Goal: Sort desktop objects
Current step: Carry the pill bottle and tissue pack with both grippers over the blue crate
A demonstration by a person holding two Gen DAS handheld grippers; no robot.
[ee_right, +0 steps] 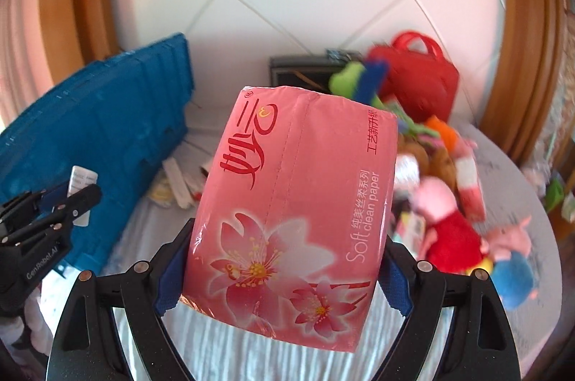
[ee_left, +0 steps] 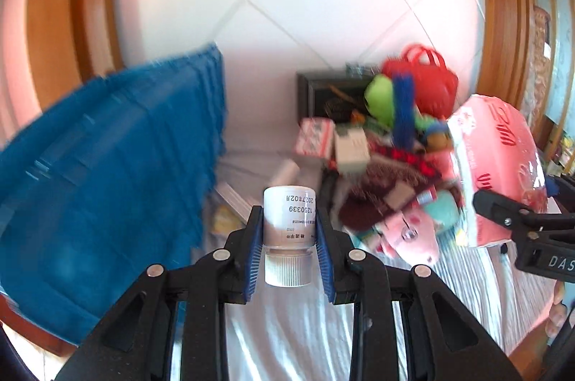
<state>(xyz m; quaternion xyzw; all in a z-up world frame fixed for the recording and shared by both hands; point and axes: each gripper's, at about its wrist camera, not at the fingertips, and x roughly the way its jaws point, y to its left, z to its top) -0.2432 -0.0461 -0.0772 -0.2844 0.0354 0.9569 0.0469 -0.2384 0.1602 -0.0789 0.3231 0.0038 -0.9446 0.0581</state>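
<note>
The left gripper [ee_left: 289, 230] is clamped tight on a small white bottle [ee_left: 289, 217]; its label reads upside down, with "1250339" and a date "2027" legible, the smaller print too fine to read. Its ribbed white cap [ee_left: 288, 269] points back toward the camera.

The right gripper [ee_right: 284, 251] stands wide, its blue pads pressing both sides of a pink tissue pack [ee_right: 294, 201] printed with lilies, "Soft clean paper" and red Chinese characters. "GenRobot.AI" shows on the left gripper's body in the right wrist view.

Ahead and left of both grippers lies a blue crate [ee_left: 107, 172]. Ahead and right is a blurred heap of plush toys [ee_right: 452, 223], small boxes and a red handbag [ee_left: 424, 79], on the cloth-covered bench [ee_left: 302, 327]. The tissue pack hides much of the bench beyond the right gripper.
</note>
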